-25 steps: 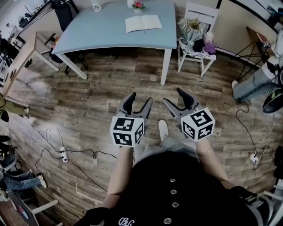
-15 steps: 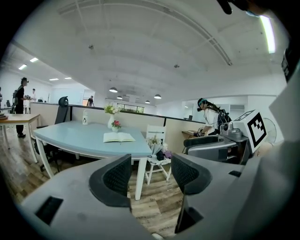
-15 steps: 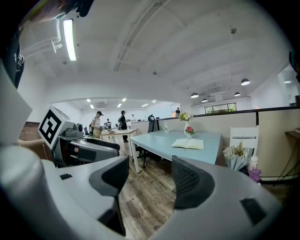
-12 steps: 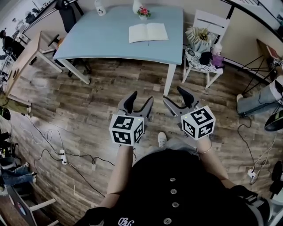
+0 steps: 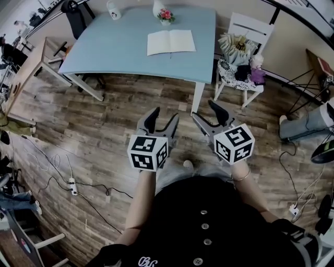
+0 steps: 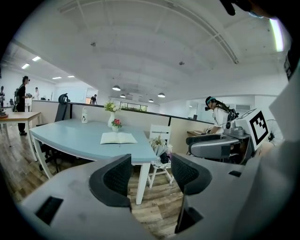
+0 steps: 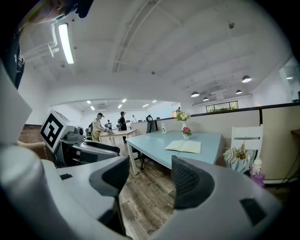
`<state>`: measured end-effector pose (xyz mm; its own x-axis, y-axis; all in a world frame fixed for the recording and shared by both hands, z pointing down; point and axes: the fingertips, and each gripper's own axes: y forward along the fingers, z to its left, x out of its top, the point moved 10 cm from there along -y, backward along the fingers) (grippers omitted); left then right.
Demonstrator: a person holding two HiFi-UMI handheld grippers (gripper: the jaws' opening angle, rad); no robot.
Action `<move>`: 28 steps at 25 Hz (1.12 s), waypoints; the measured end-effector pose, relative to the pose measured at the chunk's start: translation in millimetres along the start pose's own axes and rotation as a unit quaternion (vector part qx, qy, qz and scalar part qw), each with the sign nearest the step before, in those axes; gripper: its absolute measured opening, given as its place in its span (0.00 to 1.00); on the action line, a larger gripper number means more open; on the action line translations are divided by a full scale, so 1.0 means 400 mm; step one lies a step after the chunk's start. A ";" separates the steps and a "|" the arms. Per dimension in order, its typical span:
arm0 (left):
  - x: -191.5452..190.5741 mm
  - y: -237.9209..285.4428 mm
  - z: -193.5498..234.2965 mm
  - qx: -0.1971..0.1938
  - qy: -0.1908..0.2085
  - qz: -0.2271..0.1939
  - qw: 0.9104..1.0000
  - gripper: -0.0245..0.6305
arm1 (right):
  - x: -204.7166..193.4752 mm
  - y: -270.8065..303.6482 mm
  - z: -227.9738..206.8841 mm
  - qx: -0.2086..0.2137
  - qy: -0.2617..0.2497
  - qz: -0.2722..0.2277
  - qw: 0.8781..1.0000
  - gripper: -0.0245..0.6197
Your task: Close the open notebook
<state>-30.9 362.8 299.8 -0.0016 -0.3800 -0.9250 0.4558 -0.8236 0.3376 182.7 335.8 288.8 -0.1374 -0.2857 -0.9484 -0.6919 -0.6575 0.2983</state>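
Well ahead of both pairs of jaws, across a broad stretch of wooden floor [image 5: 104,120], a pale blue worktop [image 5: 120,49] is seen, and a white chair [image 5: 246,23] piled with oddments is set at its corner, ahead and to the right of the jaws. The left gripper [image 5: 164,117] and the right gripper [image 5: 204,112] are carried side by side in front of the person. Each pair of jaws is spread wide, with nothing between them but floor and distant furniture. Nothing has been touched, so the task is judged to be no further than the approach. Trouble is most likely to be met at the open notebook [image 5: 171,41]. If one cover were caught by a single jaw and lifted too sharply, the thin book could be pushed across the smooth top rather than folded shut, or its pages could be creased. A reach carried too far could be brought against the small vase of flowers [image 5: 163,11] just beyond it. The notebook is laid flat, pages up, on the far part of the worktop, well apart from both pairs of jaws and straight ahead of them. It is seen above and left of the gap in the left gripper view, and above and right of the gap in the right gripper view.
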 end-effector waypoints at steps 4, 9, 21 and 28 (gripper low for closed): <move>-0.003 0.018 0.000 0.001 -0.002 0.011 1.000 0.41 | -0.013 0.007 -0.014 0.002 0.010 0.000 1.000 0.45; -0.002 0.038 0.005 -0.003 -0.005 0.020 1.000 0.41 | -0.022 0.036 -0.006 0.023 0.015 0.011 1.000 0.45; 0.043 0.179 0.119 -0.022 0.005 0.034 0.999 0.41 | 0.017 0.154 -0.113 -0.020 0.024 0.011 0.999 0.45; 0.131 0.287 0.226 -0.042 0.015 0.026 0.999 0.41 | 0.078 0.278 -0.182 -0.043 0.028 0.000 0.999 0.45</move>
<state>-59.3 210.2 305.8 0.0508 -0.4075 -0.9118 0.5279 -0.7640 0.3708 153.1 203.2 300.2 -0.0965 -0.3233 -0.9414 -0.6274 -0.7145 0.3097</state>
